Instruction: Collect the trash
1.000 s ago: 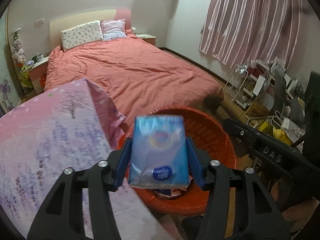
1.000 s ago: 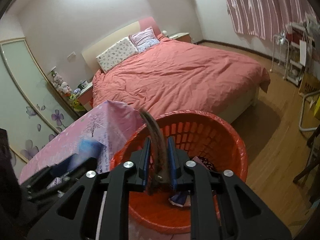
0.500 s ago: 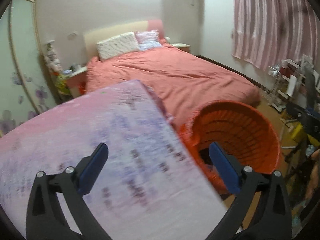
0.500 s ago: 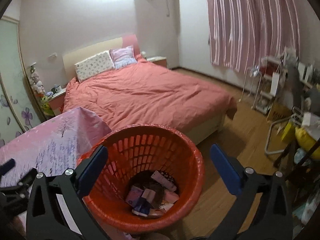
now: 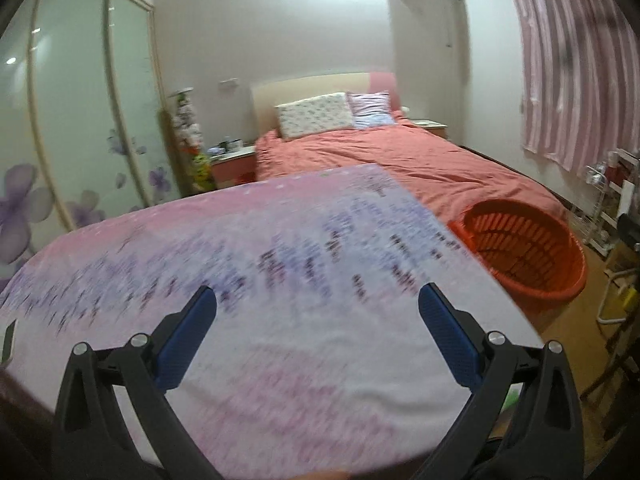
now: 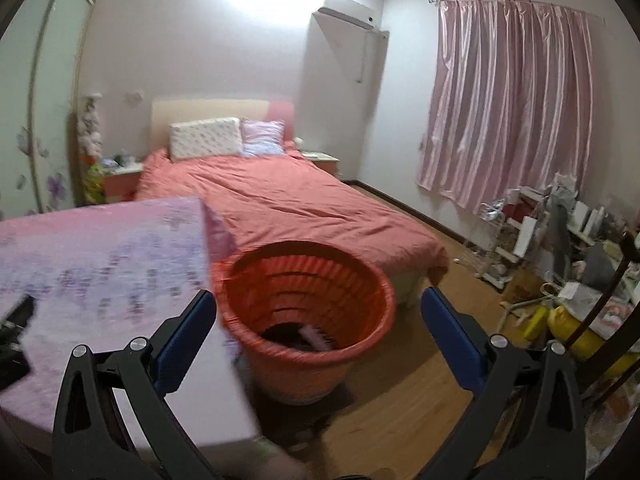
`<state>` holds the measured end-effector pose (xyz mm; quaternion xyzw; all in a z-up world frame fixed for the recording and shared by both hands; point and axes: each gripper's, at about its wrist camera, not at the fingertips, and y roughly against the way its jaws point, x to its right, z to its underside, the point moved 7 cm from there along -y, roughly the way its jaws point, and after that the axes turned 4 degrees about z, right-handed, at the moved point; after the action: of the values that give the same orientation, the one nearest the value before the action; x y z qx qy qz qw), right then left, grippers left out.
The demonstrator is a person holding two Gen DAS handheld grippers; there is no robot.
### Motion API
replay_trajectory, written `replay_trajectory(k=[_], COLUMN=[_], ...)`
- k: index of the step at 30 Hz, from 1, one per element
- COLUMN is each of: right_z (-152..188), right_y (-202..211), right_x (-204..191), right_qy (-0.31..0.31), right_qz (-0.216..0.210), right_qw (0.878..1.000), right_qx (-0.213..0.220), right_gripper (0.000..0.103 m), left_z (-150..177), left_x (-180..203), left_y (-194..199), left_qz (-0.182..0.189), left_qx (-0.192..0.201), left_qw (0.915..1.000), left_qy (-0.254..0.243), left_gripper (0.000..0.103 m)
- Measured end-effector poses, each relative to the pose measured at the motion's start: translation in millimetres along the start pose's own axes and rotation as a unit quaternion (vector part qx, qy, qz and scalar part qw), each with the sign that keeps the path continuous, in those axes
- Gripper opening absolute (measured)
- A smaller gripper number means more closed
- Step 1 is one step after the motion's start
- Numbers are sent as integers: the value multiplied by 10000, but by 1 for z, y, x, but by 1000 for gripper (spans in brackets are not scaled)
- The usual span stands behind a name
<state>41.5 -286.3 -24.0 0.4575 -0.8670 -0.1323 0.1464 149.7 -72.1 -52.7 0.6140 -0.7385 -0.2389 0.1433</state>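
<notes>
Trash (image 6: 314, 336) lies flat inside the upright orange basket (image 6: 308, 312).

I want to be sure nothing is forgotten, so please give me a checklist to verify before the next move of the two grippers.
1. Left gripper empty, jaws wide apart: ok.
2. Right gripper empty, jaws wide apart: ok.
3. Orange basket upright on the floor beside the table: ok.
4. Trash inside the basket, not over its rim: ok, some pieces show at the bottom.
5. Next trash item located on the pink tablecloth: not ok, none shows in the blurred view.
6. Small object at the table's left edge: cannot tell what it is.
</notes>
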Motion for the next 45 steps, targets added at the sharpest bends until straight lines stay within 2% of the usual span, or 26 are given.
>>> replay_trajectory(k=[3, 5, 9, 15, 19, 33, 45], right_z=[6, 10, 25, 35, 41, 48, 41], right_y=[19, 24, 24, 20, 25, 31, 37], right_x=[-7, -11, -25, -28, -29, -30, -32], right_qy=[-294, -397, -375, -365, -402, -458, -526], right_qz=[115, 74, -191, -75, 72, 370, 223], right_qw=[9992, 9988, 9990, 9973, 9962, 9952, 9957], right_qx=[259, 266, -172, -627, -769, -786, -727], right_gripper=[101, 101, 101, 101, 101, 101, 101], left_z=[14, 24, 35, 44, 47, 41, 29], left_x=[-11, -18, -28, -41, -46, -41, -40], left_y=[13, 21, 33, 46, 49, 61, 67], left_qz=[3, -15, -69, -72, -53, -419, -334], left_qx=[-27, -78, -101, -142, -164, -54, 68], left_qw=[9998, 9993, 9982, 9967, 9955, 9965, 9965], left_qy=[216, 374, 590, 798, 928, 716, 765], left_gripper=[99, 99, 99, 99, 99, 99, 99])
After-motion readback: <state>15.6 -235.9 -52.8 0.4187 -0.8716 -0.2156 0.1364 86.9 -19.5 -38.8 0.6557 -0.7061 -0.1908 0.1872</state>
